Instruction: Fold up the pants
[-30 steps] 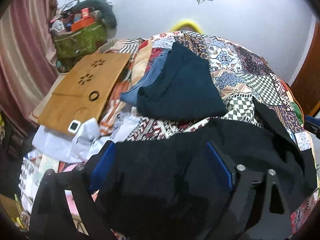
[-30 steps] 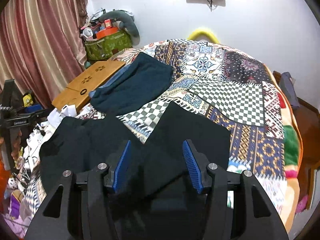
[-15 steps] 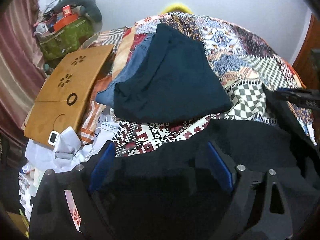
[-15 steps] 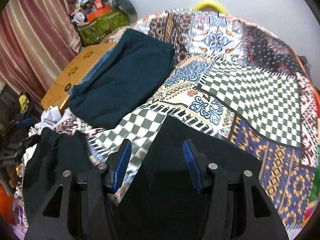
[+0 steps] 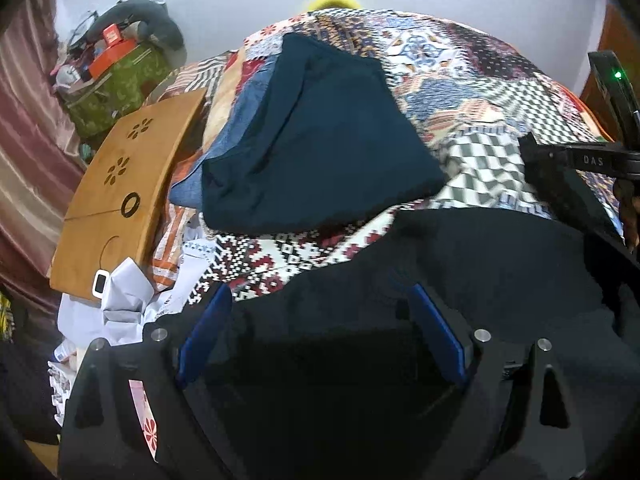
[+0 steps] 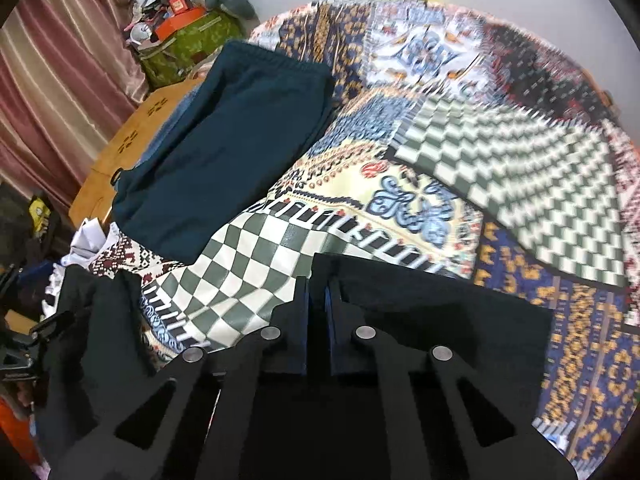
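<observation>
Two grippers working black cloth pants (image 6: 440, 320) on patchwork bedspread (image 6: 520, 160).
Right gripper (image 6: 317, 312) pinched tight on near leg edge, presumably to lift for folding; left gripper (image 5: 320, 320) spread wide over waist cloth, gripping nothing; beyond jaws, folded dark teal pants (image 5: 320, 136) set aside.

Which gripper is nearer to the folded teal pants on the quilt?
Left, though only as a judgement. The left gripper, open over the black pants, sits just short of the folded teal pants. The right gripper, shut on a black leg, lies farther right across checkered quilt.
</observation>
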`<state>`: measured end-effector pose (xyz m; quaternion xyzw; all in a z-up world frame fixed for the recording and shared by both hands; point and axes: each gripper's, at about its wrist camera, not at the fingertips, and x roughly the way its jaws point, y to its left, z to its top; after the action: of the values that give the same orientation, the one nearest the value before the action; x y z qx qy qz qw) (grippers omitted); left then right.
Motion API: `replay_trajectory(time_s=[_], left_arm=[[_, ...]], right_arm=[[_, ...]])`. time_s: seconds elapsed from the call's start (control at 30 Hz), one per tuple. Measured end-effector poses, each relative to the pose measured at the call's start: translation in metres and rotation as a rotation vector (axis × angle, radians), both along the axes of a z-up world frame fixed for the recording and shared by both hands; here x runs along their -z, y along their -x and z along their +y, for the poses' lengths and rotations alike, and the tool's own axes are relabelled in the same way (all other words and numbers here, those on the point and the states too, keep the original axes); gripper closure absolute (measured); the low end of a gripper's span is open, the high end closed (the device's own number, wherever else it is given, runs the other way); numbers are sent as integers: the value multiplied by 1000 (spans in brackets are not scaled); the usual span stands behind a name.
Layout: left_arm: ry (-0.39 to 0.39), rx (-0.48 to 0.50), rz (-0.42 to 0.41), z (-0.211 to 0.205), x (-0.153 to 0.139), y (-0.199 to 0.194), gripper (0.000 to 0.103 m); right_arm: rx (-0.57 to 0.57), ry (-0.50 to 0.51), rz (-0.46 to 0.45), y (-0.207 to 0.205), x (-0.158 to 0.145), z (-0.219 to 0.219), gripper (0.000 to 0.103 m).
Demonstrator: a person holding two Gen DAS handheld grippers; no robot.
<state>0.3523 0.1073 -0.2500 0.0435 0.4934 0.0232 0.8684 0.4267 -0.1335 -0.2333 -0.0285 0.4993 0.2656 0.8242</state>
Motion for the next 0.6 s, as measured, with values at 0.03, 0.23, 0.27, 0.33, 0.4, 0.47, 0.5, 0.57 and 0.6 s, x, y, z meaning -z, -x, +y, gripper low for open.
replay_trajectory(time_s=[0.03,0.23,0.27,0.33,0.4,0.47,0.5,0.57,0.6], left_arm=[[-1,9,-1,-3,-2,2,12],[-11,69,-9,-34,-17,16,12],[-5,76,-9,-39,-19,17,12],[9,99,-10,-52,-25,22,12],[25,124,-6,-67,-29,28,11],[41,155,3,-84,-32,33,10],[44,166,8,-91,-32,35,10],[38,200,21,-109,-33,40,10],[39,230,30,-120,-33,44,10]], right_arm=[[9,-18,-18,7,-10,-8,97],[75,-95,-122,53,-69,-68,97],[86,-101,-138,60,-77,-79,97],[112,-110,-166,72,-94,-98,97],[142,-122,-194,86,-111,-121,97],[173,-134,-215,102,-126,-143,97],[187,-139,-224,110,-132,-154,97],[216,-153,-244,129,-145,-176,97],[225,-158,-249,137,-148,-184,97]])
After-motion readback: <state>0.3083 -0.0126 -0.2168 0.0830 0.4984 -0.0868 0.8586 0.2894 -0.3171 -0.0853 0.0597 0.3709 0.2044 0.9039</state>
